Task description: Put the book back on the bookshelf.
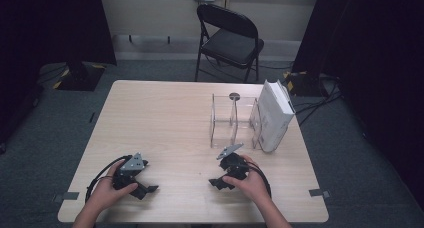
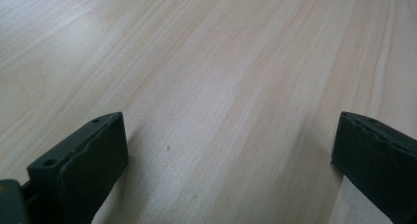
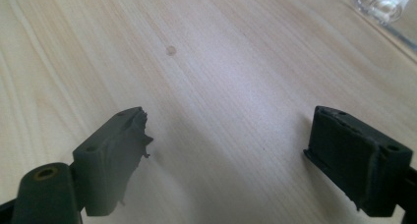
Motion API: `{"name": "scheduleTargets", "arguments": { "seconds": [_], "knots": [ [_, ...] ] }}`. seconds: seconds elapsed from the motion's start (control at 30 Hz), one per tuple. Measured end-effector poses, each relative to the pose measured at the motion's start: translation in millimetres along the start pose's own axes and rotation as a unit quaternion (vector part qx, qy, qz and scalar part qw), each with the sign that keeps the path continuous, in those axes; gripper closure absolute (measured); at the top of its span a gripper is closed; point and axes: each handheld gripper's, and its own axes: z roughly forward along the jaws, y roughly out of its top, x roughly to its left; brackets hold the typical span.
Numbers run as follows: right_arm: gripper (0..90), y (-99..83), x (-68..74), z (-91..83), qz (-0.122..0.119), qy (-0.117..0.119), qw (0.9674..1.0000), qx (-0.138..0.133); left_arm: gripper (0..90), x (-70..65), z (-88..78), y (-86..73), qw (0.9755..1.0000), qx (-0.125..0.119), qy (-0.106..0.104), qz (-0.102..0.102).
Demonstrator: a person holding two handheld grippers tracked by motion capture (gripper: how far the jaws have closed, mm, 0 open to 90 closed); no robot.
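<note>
My left gripper point(image 1: 145, 190) rests low near the table's front left, held by a hand. In the left gripper view its jaws point(image 2: 231, 153) stand wide apart over bare wood, nothing between them. My right gripper point(image 1: 220, 183) sits near the front centre-right, a hand on it. Its jaws point(image 3: 228, 148) are also spread wide over bare wood and hold nothing; the left pad point(image 3: 125, 155) has a ragged edge. A clear acrylic rack point(image 1: 231, 122) stands beyond the right gripper, with a white book point(image 1: 274, 116) upright at its right end.
The light wooden table point(image 1: 165, 113) is bare on its left half and centre. A corner of the clear rack point(image 3: 384, 4) shows at the top right of the right gripper view. A black folding chair point(image 1: 230, 38) stands behind the table; cables lie on the floor.
</note>
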Motion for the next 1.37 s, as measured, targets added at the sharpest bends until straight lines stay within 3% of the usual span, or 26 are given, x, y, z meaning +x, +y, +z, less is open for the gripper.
{"name": "scheduleTargets", "arguments": {
  "seconds": [0.23, 0.53, 0.7, 1.37],
  "knots": [
    [11.9, -6.9, 7.9, 3.9, -0.018, -0.032, 0.9991, -0.023, 0.0, 0.0, -0.1, 0.0, 1.0, 0.001, 0.0, 0.0],
    [10.1, -15.0, 8.5, 6.0, -0.019, -0.037, 0.9972, -0.062, 0.0, 0.0, 0.0, 0.0, 1.0, 0.0, 0.0, 0.0],
    [10.0, -22.0, 8.9, 8.7, -0.017, -0.038, 0.9943, -0.098, 0.0, 0.0, -0.1, 0.0, 1.0, 0.001, 0.0, 0.0],
    [10.0, -22.8, 10.4, 8.4, -0.01, -0.043, 0.9942, -0.098, 0.0, -0.1, -0.8, 0.4, 1.0, 0.006, 0.004, 0.001]
  ]
}}
